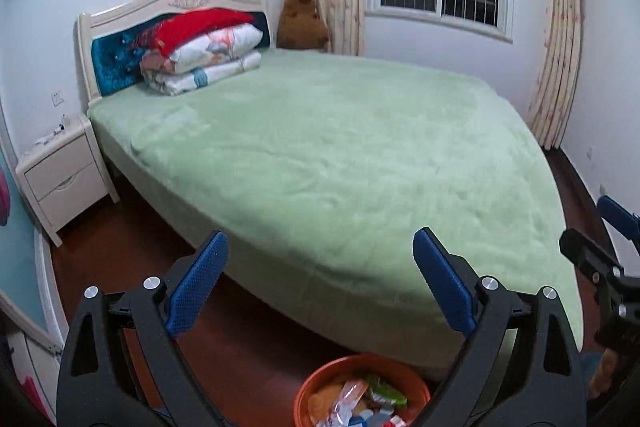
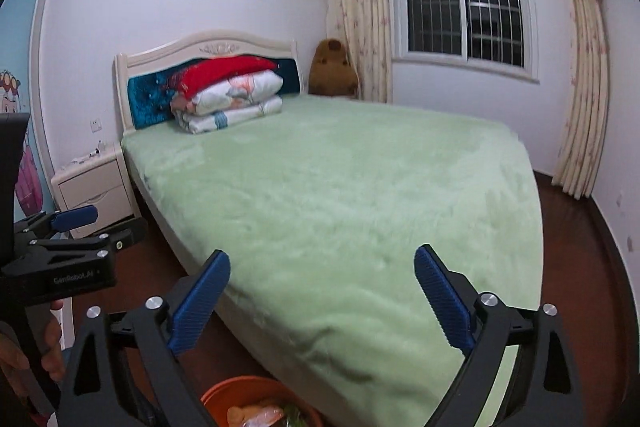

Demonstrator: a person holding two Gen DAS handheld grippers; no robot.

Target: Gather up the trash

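The trash [image 1: 360, 401] lies in an orange bin [image 1: 320, 379] on the dark floor [image 1: 132, 267], at 6 o'clock in both wrist views, just off the near edge of the bed [image 1: 320, 147]. Inside it show crinkled clear wrappers, a green packet, something orange-brown and bits of red and blue; how full it is below that cannot be told.

By the look of things the collecting is far along: the green bed cover is bare of litter, and no scraps show on the visible floor. Small items sit on the nightstand [image 1: 64, 167] at 9 o'clock, too small to call trash or not, so that may be what is left.

The left gripper [image 1: 320, 283] hangs above the bin with its fingers spread wide and nothing between them. The right gripper [image 2: 322, 299] is likewise spread and empty, beside it at 3 o'clock.
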